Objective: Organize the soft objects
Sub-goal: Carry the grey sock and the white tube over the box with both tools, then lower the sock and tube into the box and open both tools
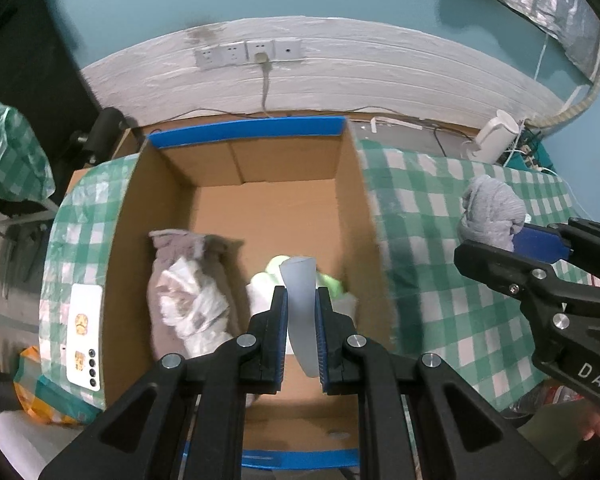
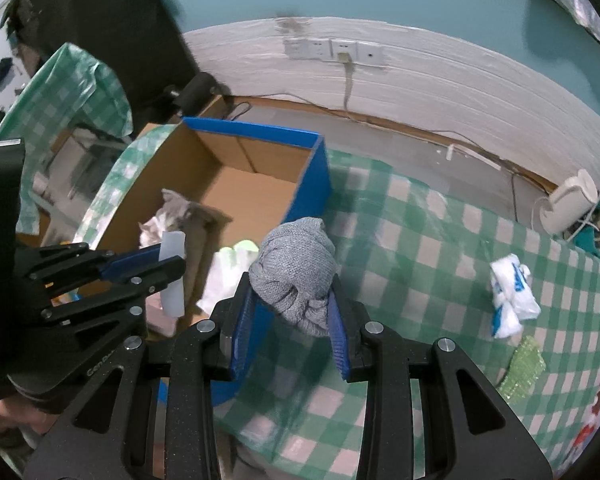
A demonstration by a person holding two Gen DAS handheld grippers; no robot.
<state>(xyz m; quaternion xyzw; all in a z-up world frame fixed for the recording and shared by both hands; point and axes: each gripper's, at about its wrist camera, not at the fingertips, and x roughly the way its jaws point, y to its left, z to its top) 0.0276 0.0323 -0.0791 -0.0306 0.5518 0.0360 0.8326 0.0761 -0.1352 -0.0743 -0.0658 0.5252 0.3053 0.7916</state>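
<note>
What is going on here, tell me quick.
A person is sorting soft things into a cardboard box on a checked table. The left gripper pinches a pale translucent sheet over the box, where a few cloth items already lie. The right gripper grips a knotted gray sock bundle beside it. A white plastic bag waits on the cloth.

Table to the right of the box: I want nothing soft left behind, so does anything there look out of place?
Yes. A crumpled white and blue plastic bag and a green sparkly piece lie loose on the checked tablecloth, outside the cardboard box. The right gripper holds a grey knit bundle, not yet over the box.
</note>
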